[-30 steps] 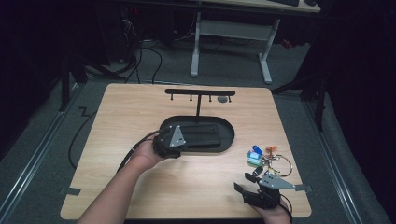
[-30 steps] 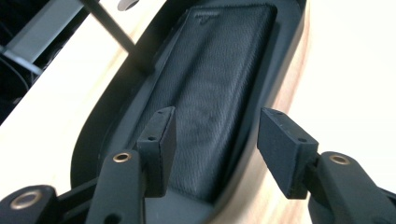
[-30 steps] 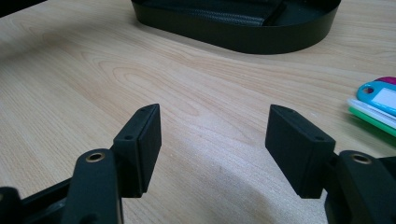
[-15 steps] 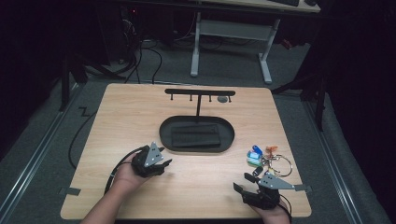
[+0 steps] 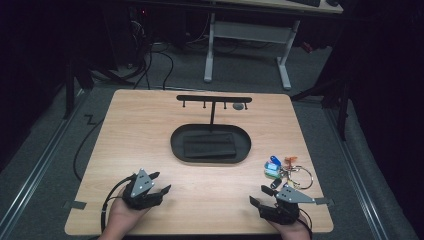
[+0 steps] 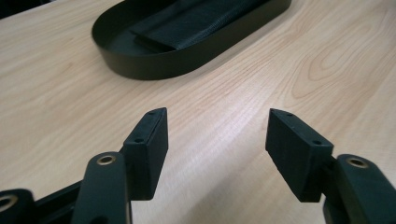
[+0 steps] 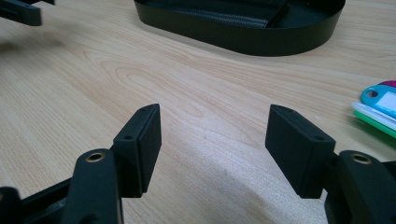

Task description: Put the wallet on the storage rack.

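Pulled back from far tray (image 5: 175, 145) to near-left desk (image 5: 150, 130): left gripper (image 5: 161, 183), fingers just opened wider, empty. Right gripper (image 5: 256, 196) wide, empty. Wallet (image 5: 210, 146) laid in tray; next, probably reach right for keys (image 5: 286, 169).

Tray (image 6: 140, 65) cut off by top edge in left gripper view; far rim likewise cut in right gripper view. Key tags (image 7: 378, 109) run off right edge there. Keys on bunch (image 5: 285, 170) too small to tell apart. Small round object (image 5: 239, 106) on rack (image 5: 214, 99) unidentifiable.
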A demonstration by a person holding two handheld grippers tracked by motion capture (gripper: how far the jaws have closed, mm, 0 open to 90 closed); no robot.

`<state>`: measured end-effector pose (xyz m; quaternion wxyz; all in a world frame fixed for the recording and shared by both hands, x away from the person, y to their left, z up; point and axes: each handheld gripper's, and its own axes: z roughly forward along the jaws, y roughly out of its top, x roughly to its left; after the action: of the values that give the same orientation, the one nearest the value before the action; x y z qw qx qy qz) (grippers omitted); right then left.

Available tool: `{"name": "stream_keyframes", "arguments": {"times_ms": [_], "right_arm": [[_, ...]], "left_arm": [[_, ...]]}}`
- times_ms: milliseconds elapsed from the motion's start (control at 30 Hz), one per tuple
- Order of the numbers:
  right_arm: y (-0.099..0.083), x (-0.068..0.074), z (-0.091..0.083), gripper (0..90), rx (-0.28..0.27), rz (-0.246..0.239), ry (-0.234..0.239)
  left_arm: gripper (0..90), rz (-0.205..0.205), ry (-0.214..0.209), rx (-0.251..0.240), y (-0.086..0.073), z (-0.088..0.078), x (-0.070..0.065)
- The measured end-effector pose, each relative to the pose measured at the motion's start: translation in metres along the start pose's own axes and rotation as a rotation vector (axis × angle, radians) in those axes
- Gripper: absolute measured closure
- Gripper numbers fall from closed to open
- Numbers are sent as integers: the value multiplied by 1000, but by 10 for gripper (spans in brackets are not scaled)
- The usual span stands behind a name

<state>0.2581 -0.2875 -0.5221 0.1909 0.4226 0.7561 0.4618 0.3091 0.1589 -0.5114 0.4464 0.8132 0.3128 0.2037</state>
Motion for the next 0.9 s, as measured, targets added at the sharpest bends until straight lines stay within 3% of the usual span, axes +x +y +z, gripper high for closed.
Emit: {"name": "stream_keyframes", "arguments": {"times_ms": [67,100,400,633,700,800,900], "right_arm": [[0,0,0,365,-1,-3,-1],[0,0,0,365,0,-3,-1],[1,-1,2,365,-5,7,-7],[3,3,6,370,23,-10,-10],[5,4,8,368,36,6,-21],[11,5,10,376,57,13,-32],[15,6,12,393,78,-15,-35]], "left_arm": [[383,-74,-12,-27,-8,-8,-2],[377,-88,-20,-25,-11,-9,-3],[339,-45,-54,-30,-10,-6,-7],[345,-33,-105,-59,-8,-4,-9],[359,-18,-133,-62,-8,-4,-10],[357,6,-131,-62,-8,-6,-11],[358,-15,-131,-97,-8,-12,-6]]}}
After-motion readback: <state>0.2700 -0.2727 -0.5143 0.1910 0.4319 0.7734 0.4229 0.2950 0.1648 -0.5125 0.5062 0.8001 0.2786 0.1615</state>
